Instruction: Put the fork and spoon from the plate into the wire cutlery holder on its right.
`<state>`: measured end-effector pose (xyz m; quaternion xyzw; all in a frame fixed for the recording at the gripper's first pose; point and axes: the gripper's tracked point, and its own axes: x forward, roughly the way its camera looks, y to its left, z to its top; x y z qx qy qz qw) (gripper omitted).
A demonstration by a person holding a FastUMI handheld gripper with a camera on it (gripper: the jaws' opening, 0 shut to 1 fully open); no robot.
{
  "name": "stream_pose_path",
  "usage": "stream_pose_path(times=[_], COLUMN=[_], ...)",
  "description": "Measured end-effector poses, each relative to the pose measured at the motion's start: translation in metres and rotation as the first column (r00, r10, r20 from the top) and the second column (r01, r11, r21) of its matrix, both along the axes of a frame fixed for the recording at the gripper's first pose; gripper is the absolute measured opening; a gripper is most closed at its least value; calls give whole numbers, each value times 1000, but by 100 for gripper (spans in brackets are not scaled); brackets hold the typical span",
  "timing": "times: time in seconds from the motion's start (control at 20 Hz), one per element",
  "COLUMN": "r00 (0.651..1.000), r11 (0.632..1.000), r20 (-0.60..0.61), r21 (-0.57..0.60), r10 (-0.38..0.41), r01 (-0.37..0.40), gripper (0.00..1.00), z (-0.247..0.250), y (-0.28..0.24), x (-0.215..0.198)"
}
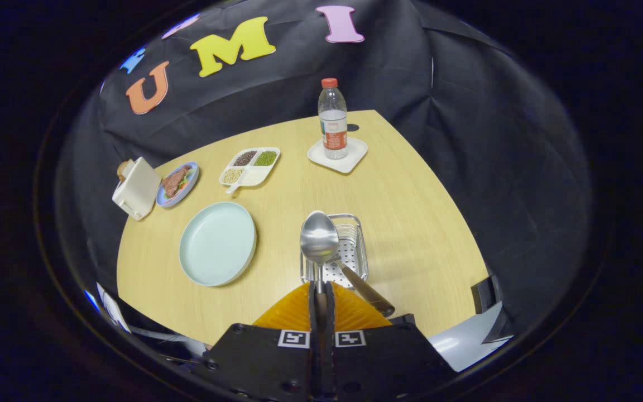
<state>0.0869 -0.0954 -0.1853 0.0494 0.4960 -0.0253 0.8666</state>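
In the gripper view we see our tool [321, 293] closed, both fingers pressing on the thin stem of a shiny metal spoon [318, 239]. The spoon's bowl stands up just ahead of the fingers, over the near left corner of the wire cutlery holder with a perforated floor [352, 251]. Inside the holder a utensil with a dark brown handle [367, 290] leans out toward the near right; we cannot make out its head. Left of the holder, on the pale wooden surface [411, 223], lies the round light-blue plate [218, 243]. Farther off we see a white divided tray of beans [250, 166], and a clear water bottle with a red cap [332, 118] on a white square coaster [338, 156].
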Motion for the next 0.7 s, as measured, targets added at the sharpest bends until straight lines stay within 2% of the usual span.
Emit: stream_pose_path(times=[0.2, 0.35, 0.6, 0.7], r00=[999, 997, 986, 977], r11=[999, 999, 997, 998], r20=[29, 82, 166, 209], r21=[-30, -51, -73, -60], r10=[-13, -3, 31, 30], r01=[14, 7, -19, -18], gripper=[5, 1, 28, 31], z=[4, 16, 33, 42], y=[-4, -2, 12, 19], x=[7, 12, 15, 16])
